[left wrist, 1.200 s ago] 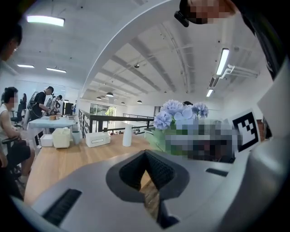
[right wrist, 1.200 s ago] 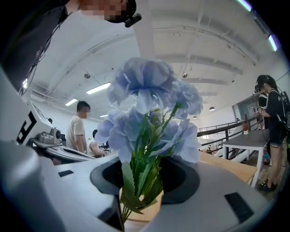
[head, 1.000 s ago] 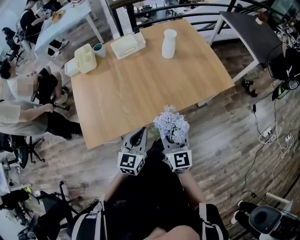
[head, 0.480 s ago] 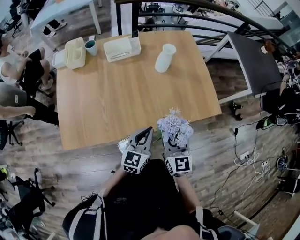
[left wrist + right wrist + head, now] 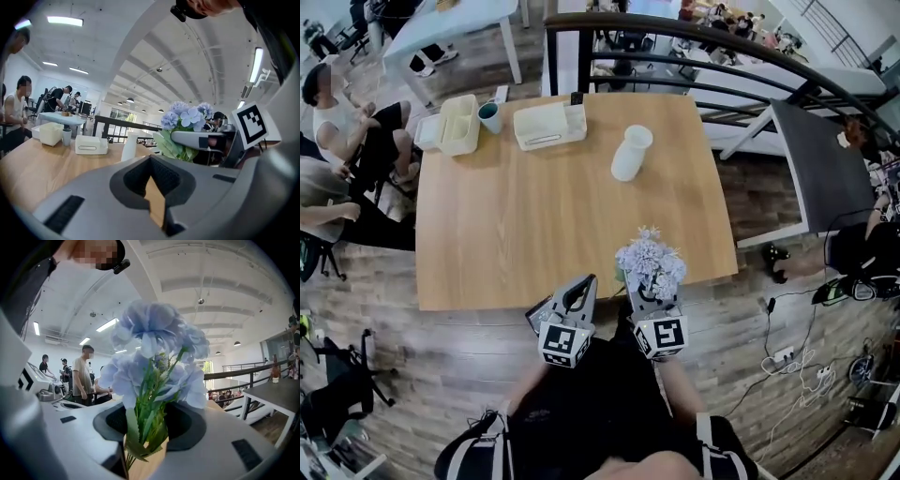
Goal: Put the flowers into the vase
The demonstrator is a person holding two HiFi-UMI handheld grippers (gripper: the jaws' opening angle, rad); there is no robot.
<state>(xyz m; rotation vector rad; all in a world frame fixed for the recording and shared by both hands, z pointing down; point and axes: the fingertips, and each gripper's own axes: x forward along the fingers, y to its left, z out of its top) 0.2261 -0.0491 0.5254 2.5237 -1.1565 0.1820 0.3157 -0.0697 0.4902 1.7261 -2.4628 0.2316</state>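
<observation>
r gripper (image 5: 140,451) clamped on stems of pale blue fabric flower bunch (image 5: 152,357), blooms up. l gripper (image 5: 157,206) closed, empty. tall white ceramic vase (image 5: 630,153) upright on light wooden table (image 5: 516,234), well apart. needed stem ends centred over mouth, slow lowering, l steadying vase.

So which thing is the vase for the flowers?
Look at the big wooden table. Near its far edge, right of the flat white box, stands the white vase. It is the only tall, bottle-shaped thing; the boxes and the cup are low.
</observation>
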